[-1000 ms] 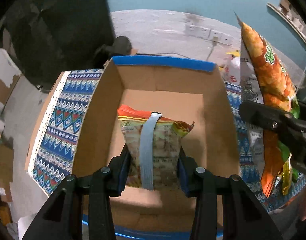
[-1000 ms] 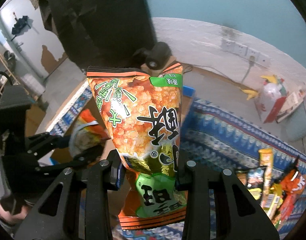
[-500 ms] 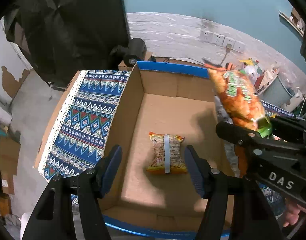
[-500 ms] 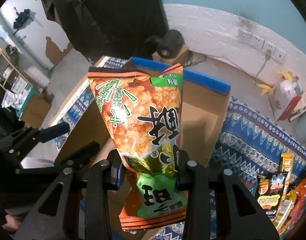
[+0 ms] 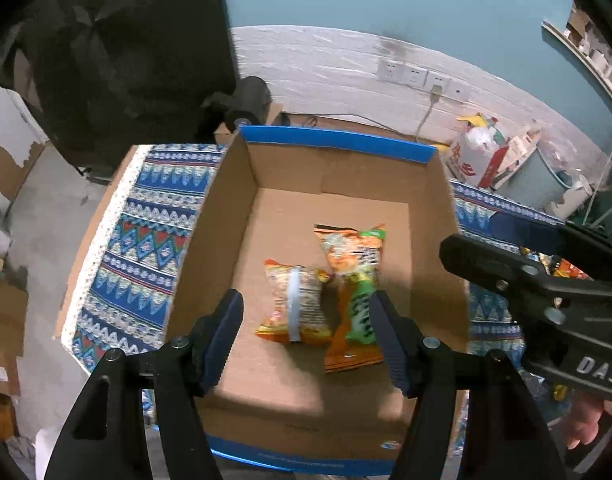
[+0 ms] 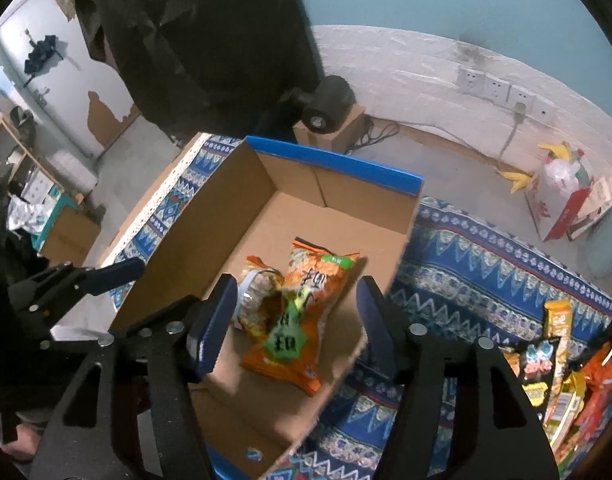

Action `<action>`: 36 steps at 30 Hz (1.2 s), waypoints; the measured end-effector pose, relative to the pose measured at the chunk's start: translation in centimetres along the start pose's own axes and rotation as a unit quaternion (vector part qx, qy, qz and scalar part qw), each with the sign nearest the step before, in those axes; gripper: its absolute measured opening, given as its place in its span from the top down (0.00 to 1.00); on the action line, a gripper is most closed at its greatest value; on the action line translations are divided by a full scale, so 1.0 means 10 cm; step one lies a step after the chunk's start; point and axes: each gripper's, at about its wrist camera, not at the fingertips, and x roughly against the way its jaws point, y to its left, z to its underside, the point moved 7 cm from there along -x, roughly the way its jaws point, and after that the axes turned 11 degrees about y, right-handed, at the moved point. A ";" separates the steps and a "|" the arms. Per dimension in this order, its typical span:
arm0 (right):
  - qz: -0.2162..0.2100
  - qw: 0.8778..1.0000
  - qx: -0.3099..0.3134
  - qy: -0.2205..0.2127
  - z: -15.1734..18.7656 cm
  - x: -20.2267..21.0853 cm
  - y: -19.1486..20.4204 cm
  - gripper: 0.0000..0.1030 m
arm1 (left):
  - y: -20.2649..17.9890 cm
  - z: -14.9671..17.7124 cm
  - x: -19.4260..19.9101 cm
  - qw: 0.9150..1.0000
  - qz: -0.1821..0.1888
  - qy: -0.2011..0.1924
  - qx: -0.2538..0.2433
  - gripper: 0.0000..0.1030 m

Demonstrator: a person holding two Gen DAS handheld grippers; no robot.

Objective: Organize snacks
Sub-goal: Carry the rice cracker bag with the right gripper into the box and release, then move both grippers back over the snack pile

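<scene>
An open cardboard box (image 5: 226, 216) (image 6: 386, 264) with blue-edged flaps stands on a patterned cloth. On its floor lie two snack bags side by side: a small orange-and-white bag (image 5: 296, 306) (image 6: 253, 300) and a larger orange-and-green bag (image 5: 352, 292) (image 6: 302, 316), which leans partly on the small one. My left gripper (image 5: 308, 338) hangs open above the box, with nothing between its fingers. My right gripper (image 6: 296, 330) is over the box too; its jaws are opening and the pads touch nothing. The right gripper's fingers (image 5: 518, 264) show at the right of the left wrist view.
Several more snack packets (image 6: 562, 364) lie on the blue patterned cloth (image 6: 478, 264) to the right of the box. A black device on a small carton (image 6: 330, 108), a wall socket strip and a bag of rubbish (image 6: 562, 184) sit on the floor behind.
The left gripper let go of the small bag, which now lies in the box. The right gripper moved over the box, opened and dropped the orange-and-green bag beside it.
</scene>
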 end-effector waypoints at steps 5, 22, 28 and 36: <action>0.015 1.000 -0.005 -0.007 0.12 0.16 -0.17 0.34 | -0.18 0.01 -0.03 1.000 0.010 0.009 -0.009 0.35; 0.085 0.995 -0.055 -0.016 0.79 0.73 -1.19 0.31 | -1.12 0.09 -0.06 0.996 0.026 0.030 -0.076 0.30; 0.106 0.990 -0.089 -0.012 1.07 0.87 -1.64 0.30 | -1.49 0.16 -0.12 0.992 0.015 0.041 -0.117 0.28; 0.130 0.984 -0.121 0.000 1.45 0.99 -2.12 0.29 | -1.85 0.25 -0.19 0.988 0.032 0.061 -0.138 0.28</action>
